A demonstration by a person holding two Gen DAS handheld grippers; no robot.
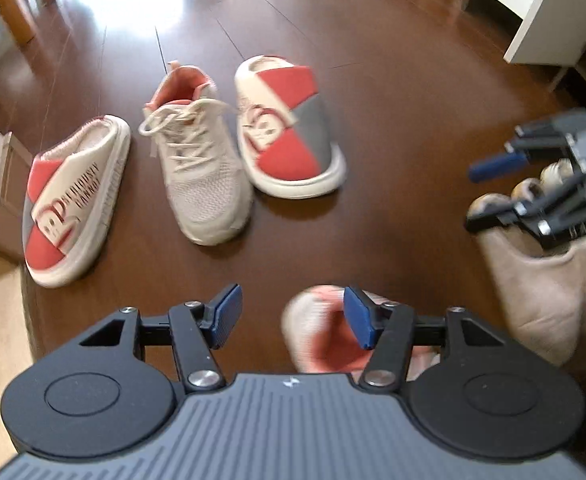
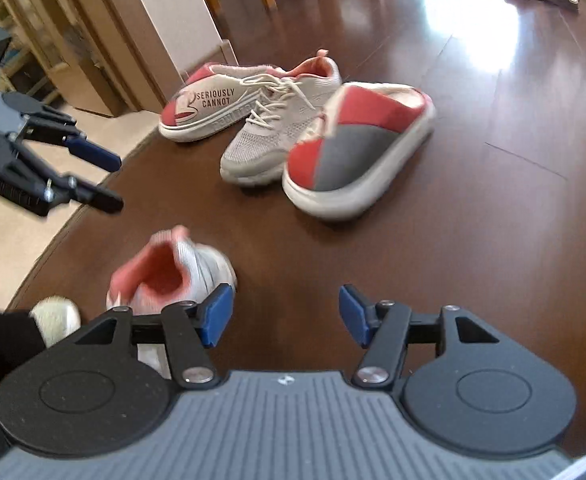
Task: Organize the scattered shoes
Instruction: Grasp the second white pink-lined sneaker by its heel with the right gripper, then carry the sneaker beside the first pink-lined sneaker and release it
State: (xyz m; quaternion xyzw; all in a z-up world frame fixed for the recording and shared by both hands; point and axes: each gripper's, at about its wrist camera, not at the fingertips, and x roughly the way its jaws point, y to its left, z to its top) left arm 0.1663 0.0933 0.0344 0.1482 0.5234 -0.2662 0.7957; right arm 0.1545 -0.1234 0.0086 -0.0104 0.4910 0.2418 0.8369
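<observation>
Both grippers hovered over a dark wooden floor with their jaws spread wide and holding nothing. Ahead of the left gripper three shoes sat in a row: a red-and-grey slipper printed with lettering to the left, a beige laced sneaker in the middle, and a second red-and-grey slipper to its right, touching the sneaker. A blurred pink-lined sneaker lay just beside the left gripper's right jaw; in the right wrist view that sneaker sat left of the right gripper.
</observation>
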